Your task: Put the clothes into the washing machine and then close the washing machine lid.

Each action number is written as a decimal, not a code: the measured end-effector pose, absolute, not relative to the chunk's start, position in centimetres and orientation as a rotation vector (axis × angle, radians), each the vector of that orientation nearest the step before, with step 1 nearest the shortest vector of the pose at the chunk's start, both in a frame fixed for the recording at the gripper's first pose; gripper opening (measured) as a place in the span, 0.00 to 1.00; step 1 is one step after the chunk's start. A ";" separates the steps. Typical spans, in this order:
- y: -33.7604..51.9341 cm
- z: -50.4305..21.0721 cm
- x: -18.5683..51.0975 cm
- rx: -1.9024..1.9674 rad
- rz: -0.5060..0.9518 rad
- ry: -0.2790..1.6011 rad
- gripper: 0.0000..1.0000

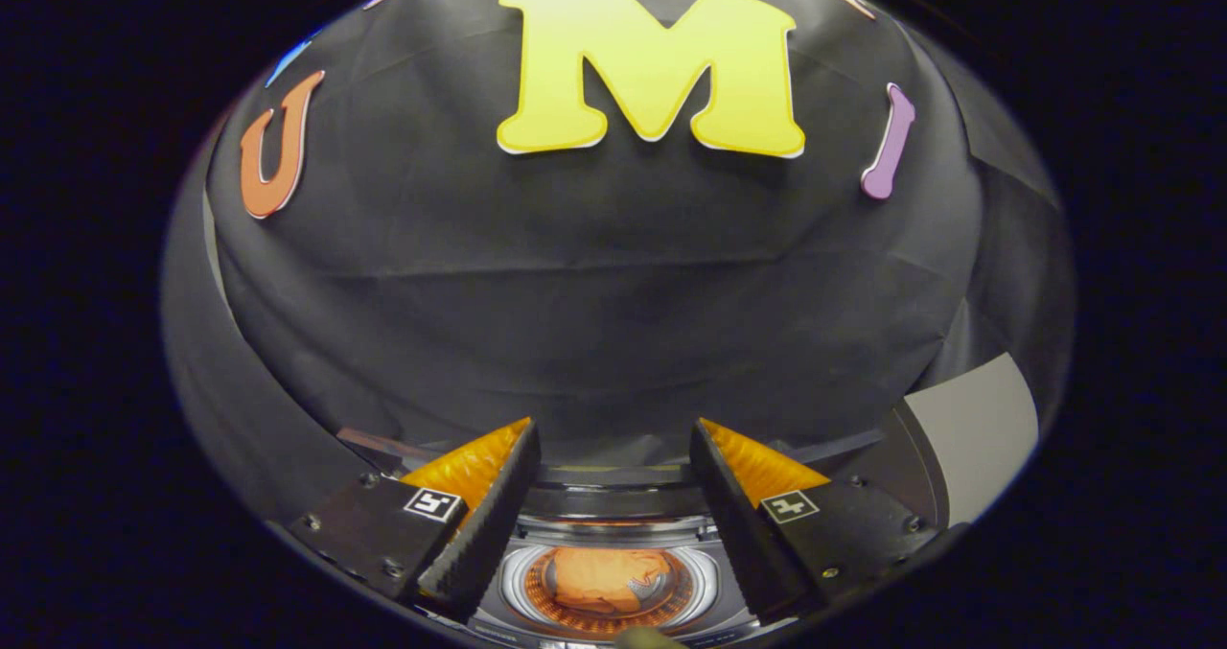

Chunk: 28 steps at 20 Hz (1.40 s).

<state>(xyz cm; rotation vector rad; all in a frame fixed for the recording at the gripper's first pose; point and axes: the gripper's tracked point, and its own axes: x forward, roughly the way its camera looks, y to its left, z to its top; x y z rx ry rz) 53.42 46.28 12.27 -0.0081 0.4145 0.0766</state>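
Note:
Below and between my fingers lies the washing machine [613, 524], seen from above with its round drum opening uncovered. An orange piece of clothing [606, 577] lies crumpled inside the drum. My gripper [613, 430] hangs well above the machine, open, with nothing between its fingers. The lid's far edge runs as a dark band just beyond the drum; how far the lid stands up I cannot tell.
The black booth wall rises straight ahead beyond the fingers. A grey panel [978, 433] with a dark edge stands off to the right of the right finger. Something dark pokes out left of the left finger [484, 496].

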 end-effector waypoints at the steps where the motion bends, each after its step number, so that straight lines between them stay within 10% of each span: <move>1: 46.3 12.2 53.2 -0.010 0.081 0.404 0.98; 28: 45.3 7.5 42.6 -0.033 0.117 0.274 0.99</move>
